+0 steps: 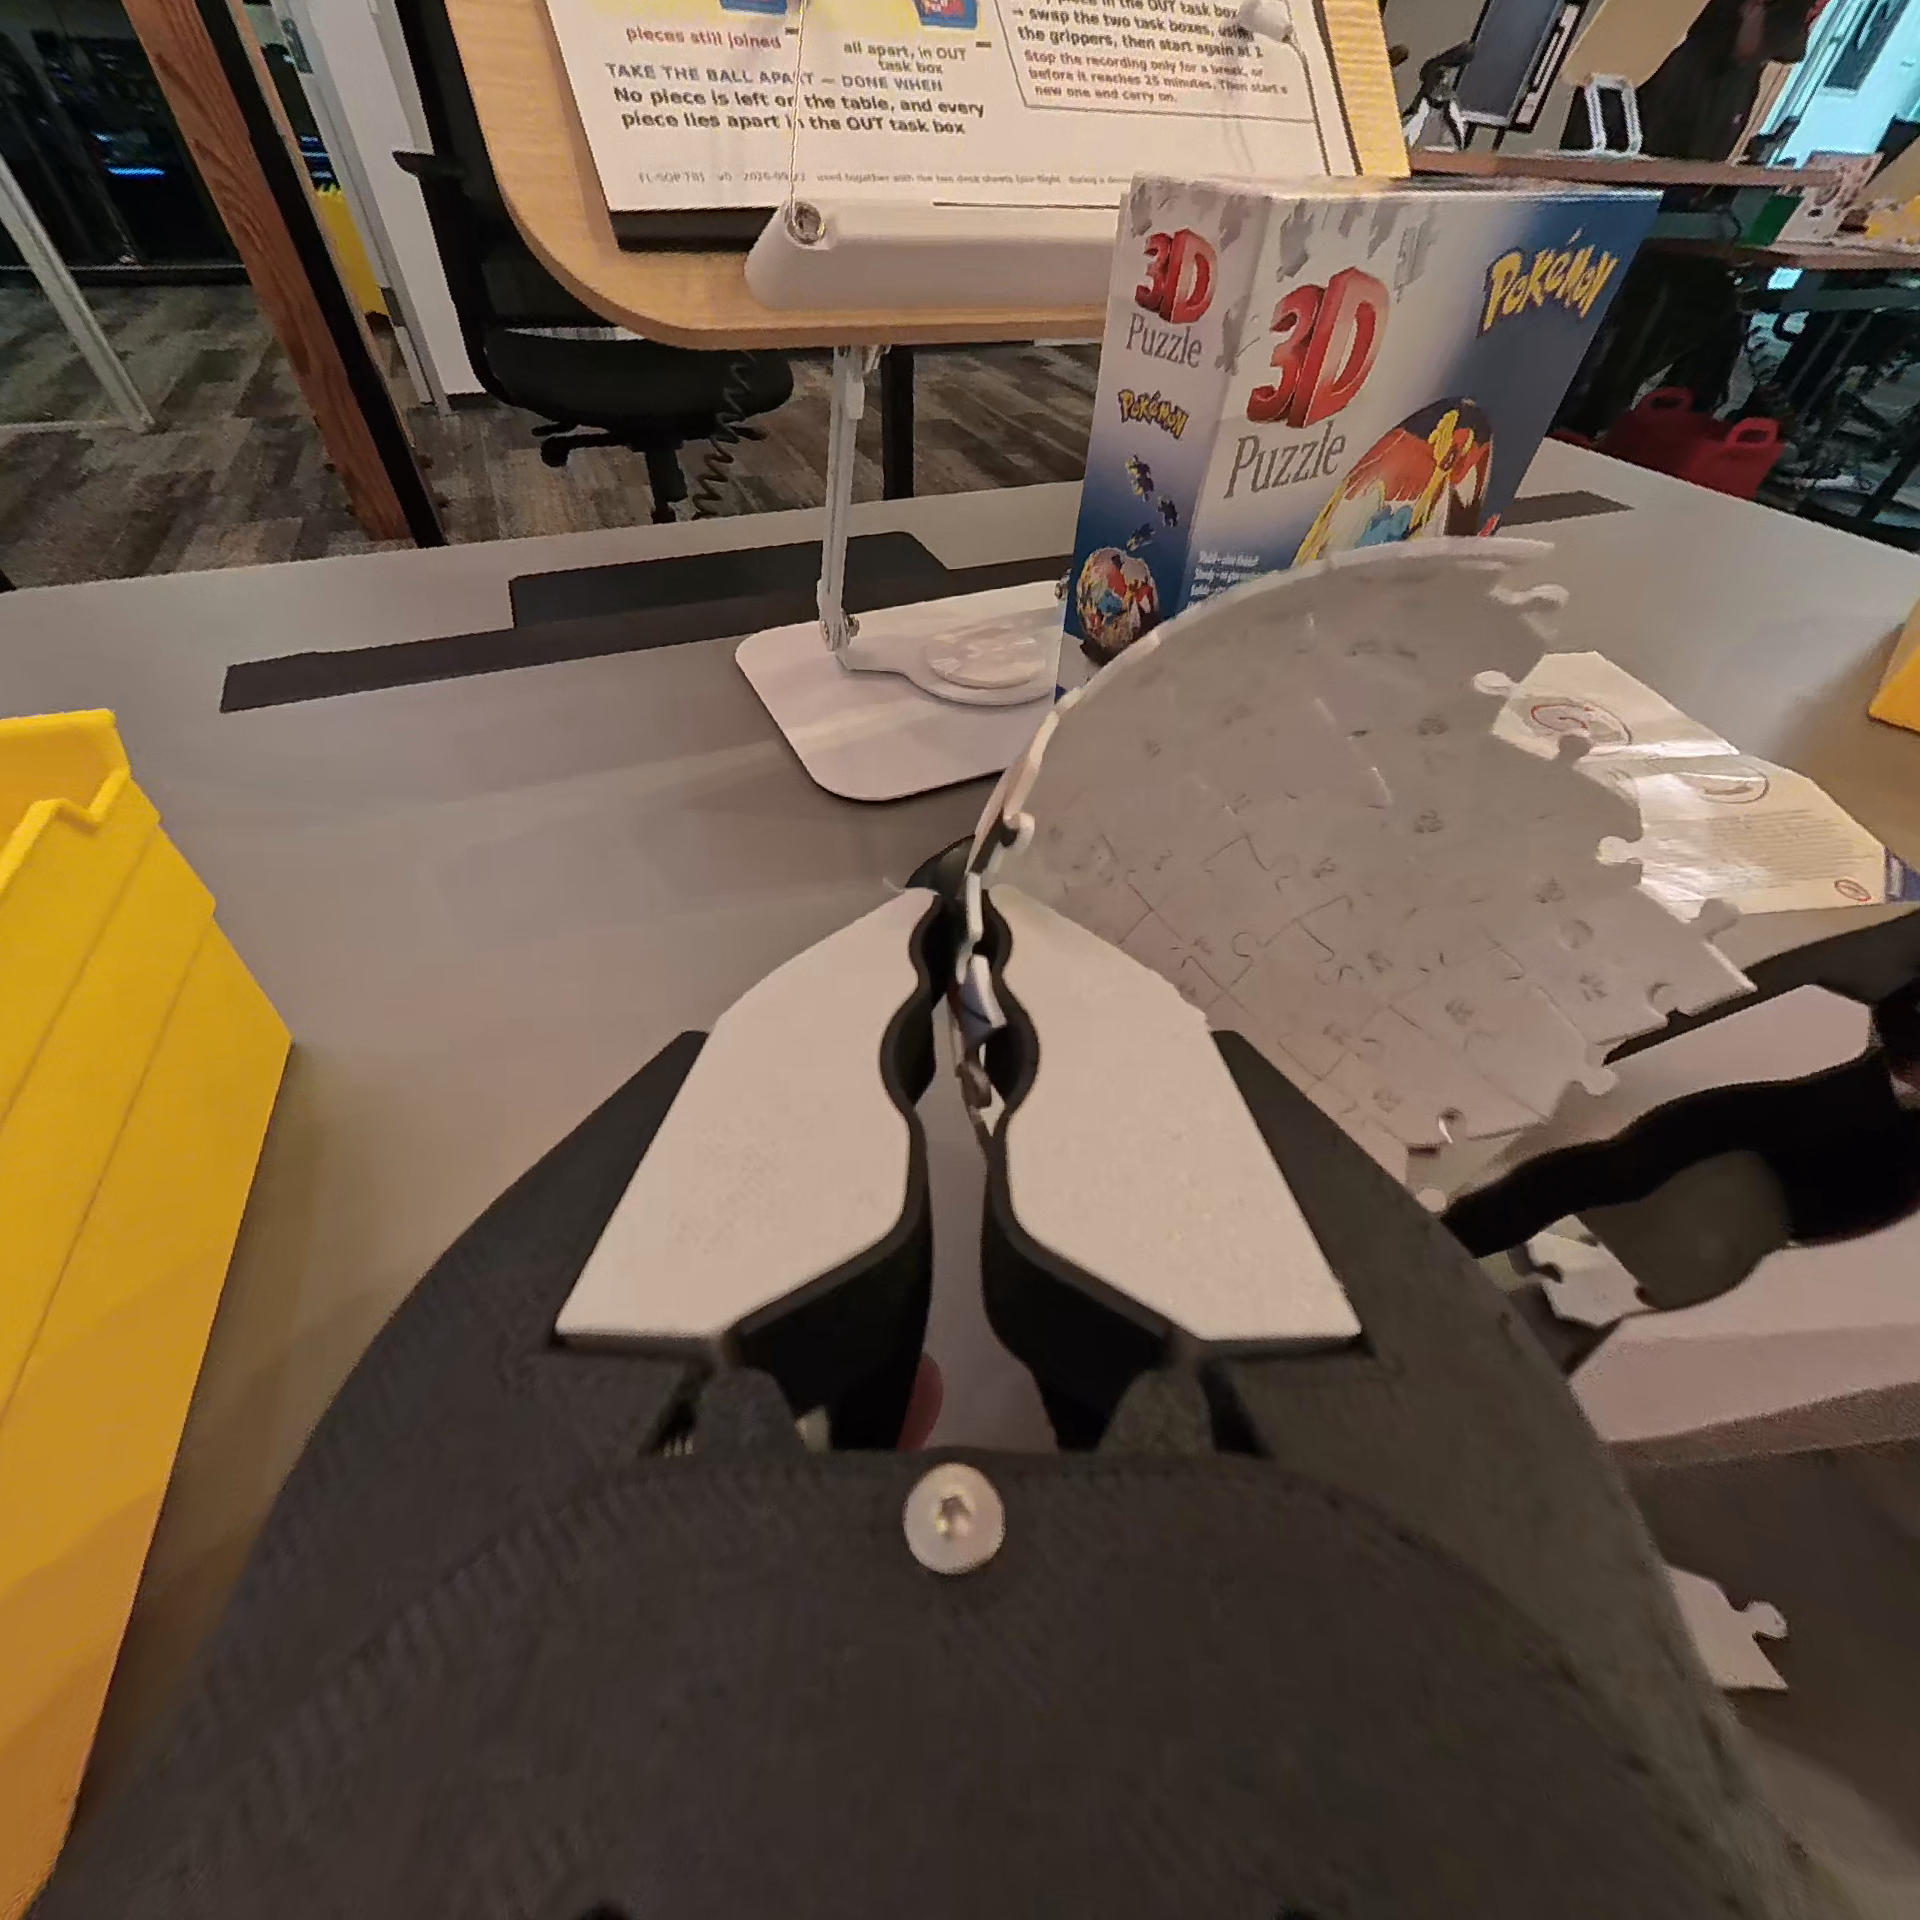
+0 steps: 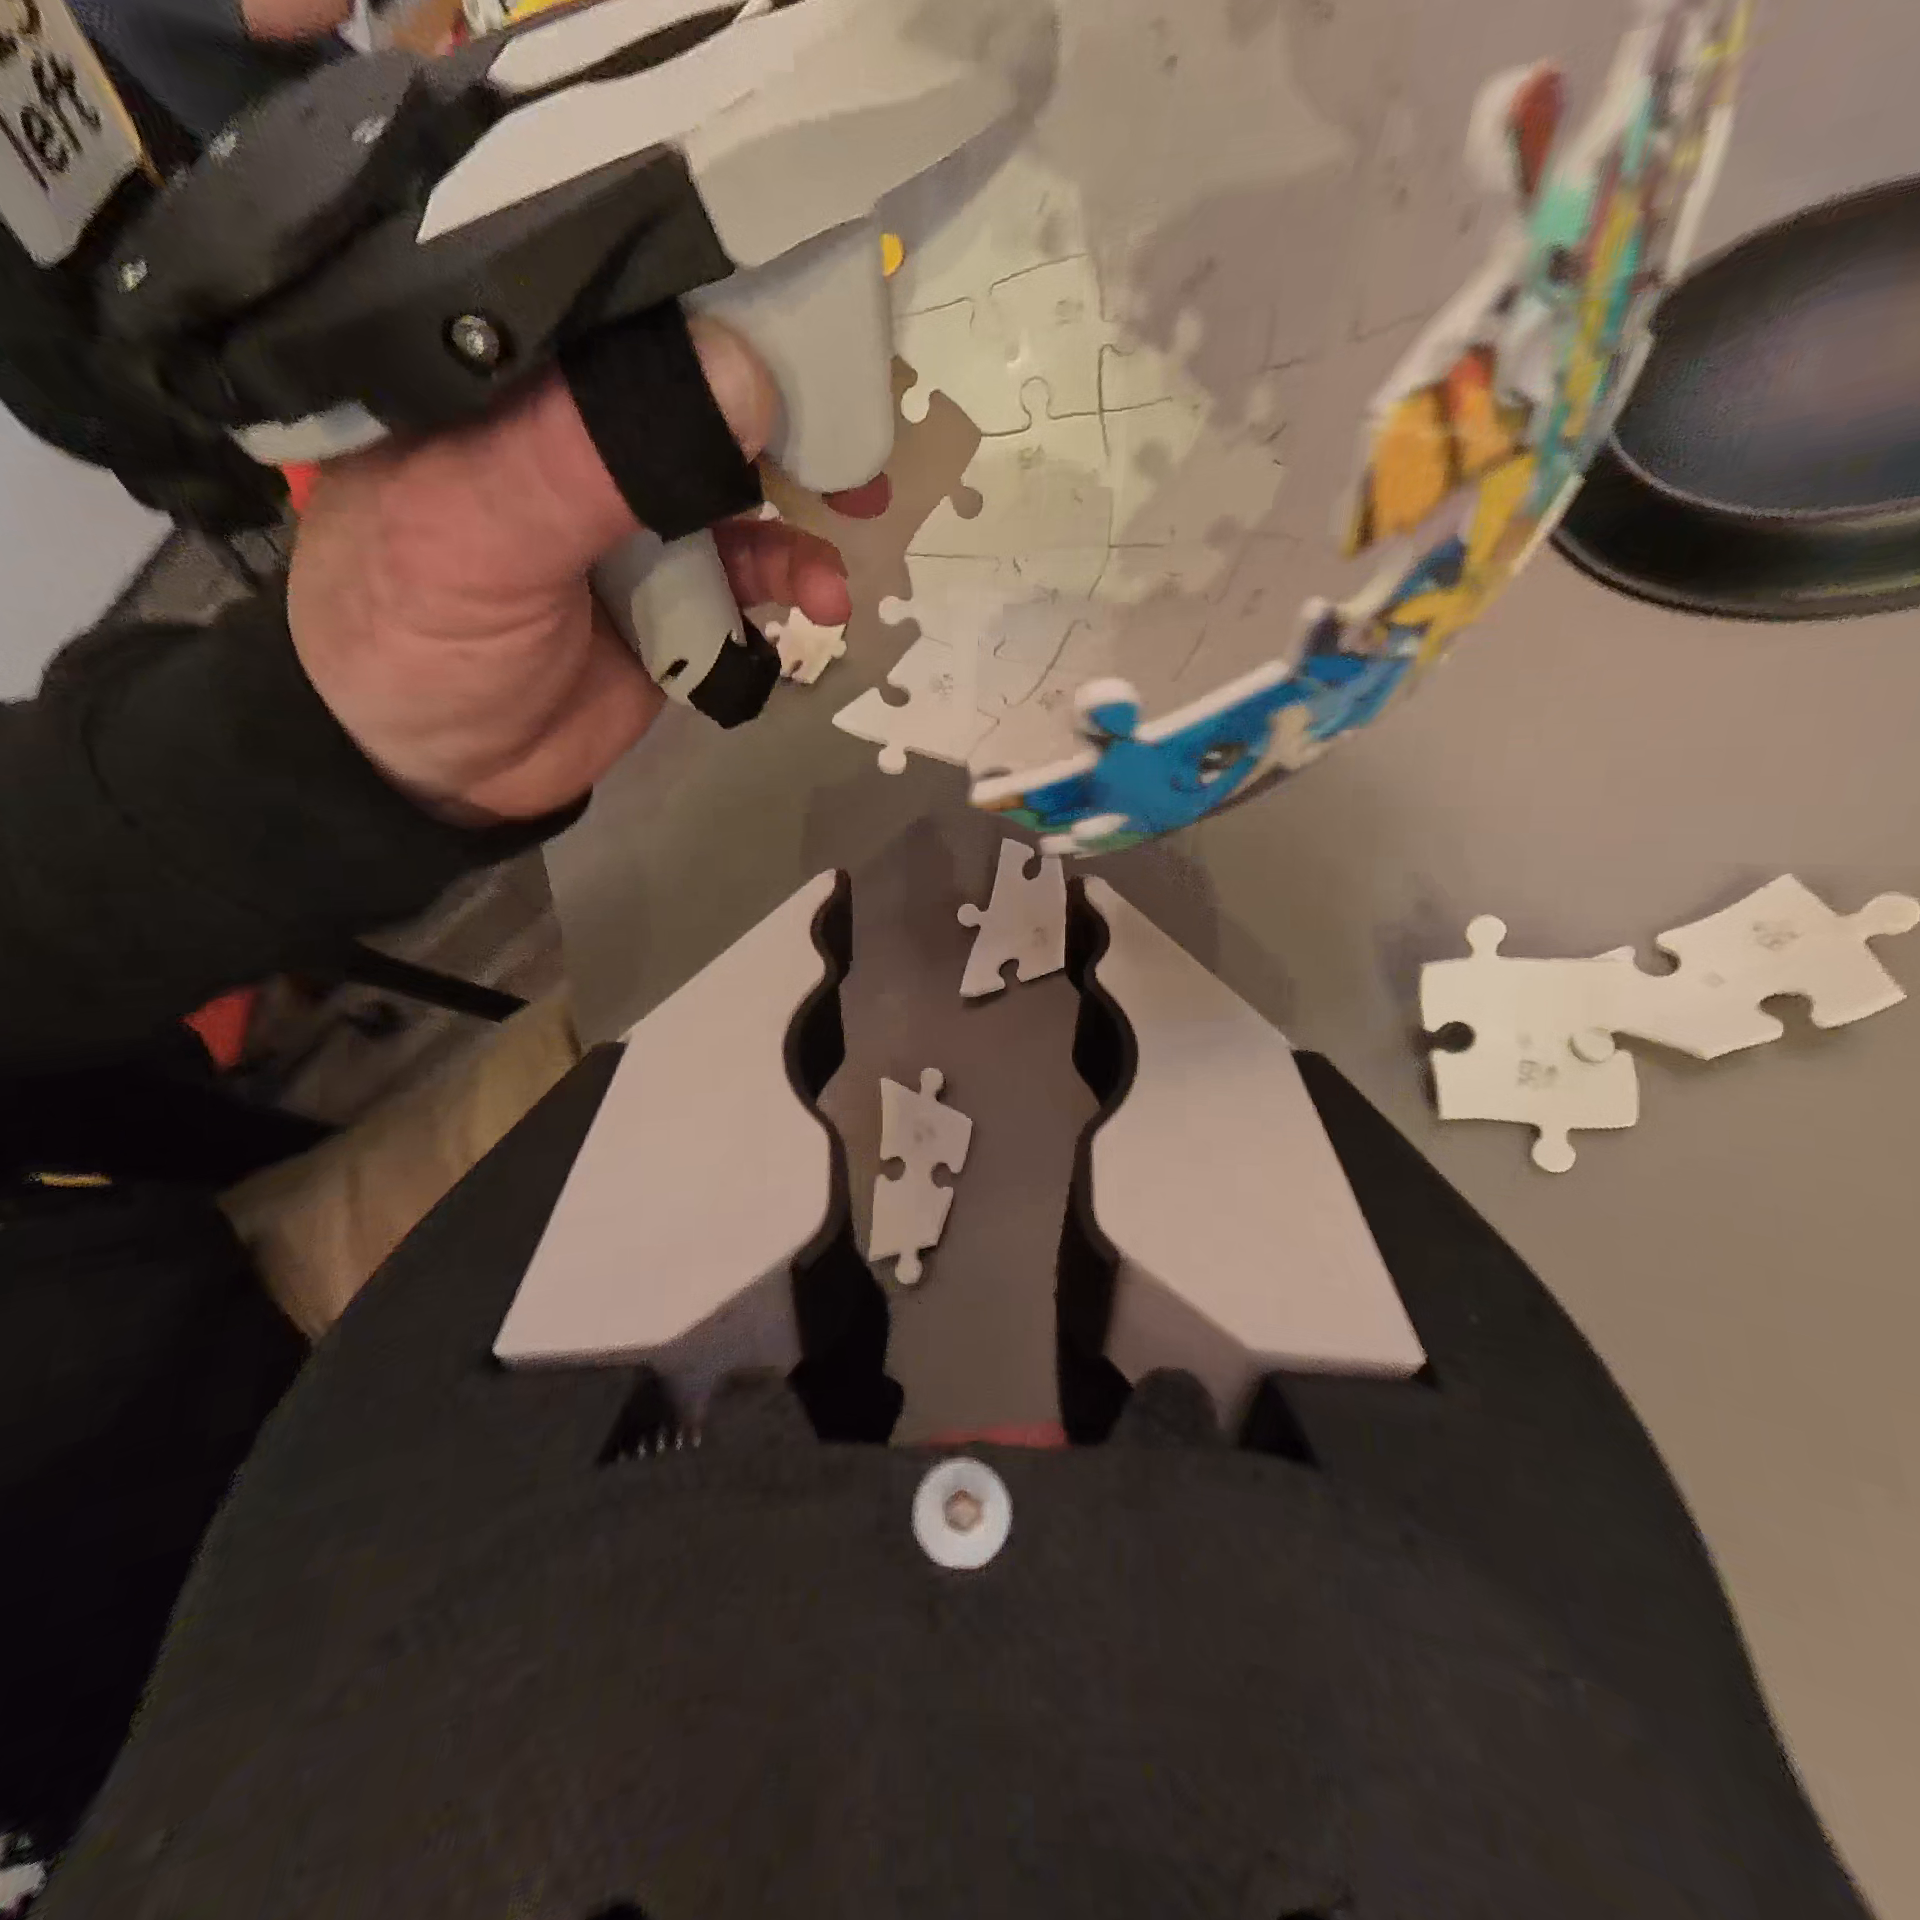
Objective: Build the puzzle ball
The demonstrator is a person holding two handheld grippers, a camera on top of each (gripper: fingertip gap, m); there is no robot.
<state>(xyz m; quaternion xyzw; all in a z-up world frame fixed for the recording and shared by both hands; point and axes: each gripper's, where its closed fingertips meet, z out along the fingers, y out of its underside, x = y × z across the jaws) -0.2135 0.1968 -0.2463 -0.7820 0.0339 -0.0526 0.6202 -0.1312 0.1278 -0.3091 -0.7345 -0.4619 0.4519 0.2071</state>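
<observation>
Left gripper (image 1: 971, 971) clamped narrow on the rim of the half-built puzzle shell (image 1: 1351, 862); edge pinched between the pads near the tips, white inner face fanning out to the right of the fingers. Probably held by the rim to leave the jagged open edge free for adding pieces. In the right wrist view, same shell (image 2: 1091, 436) hanging clear of the table (image 2: 1558, 1455), printed outer face turned away, lowest blue edge just ahead of the right fingertips.

Right gripper (image 2: 961, 904) spread wide, gripping nothing. One loose piece (image 2: 1013, 925) seen against the inner face of the right-hand finger at the tip; resting on the table or brushing the pad, cannot tell. Second piece (image 2: 920, 1174) farther back between the fingers, apart from both. Joined pair of pieces (image 2: 1642, 1023) flat on the table well off to the right of the fingers, white side up.

Black ring stand (image 2: 1787, 447) beyond the shell, upper right. Puzzle box (image 1: 1330, 374) upright behind the shell, yellow bin (image 1: 94, 1143) far left of the left fingers.

Judged: shell presented at working height, right side lining up for a pickup of the near-tip piece. Risk: thin flat piece, easy to skid rather than lift.
</observation>
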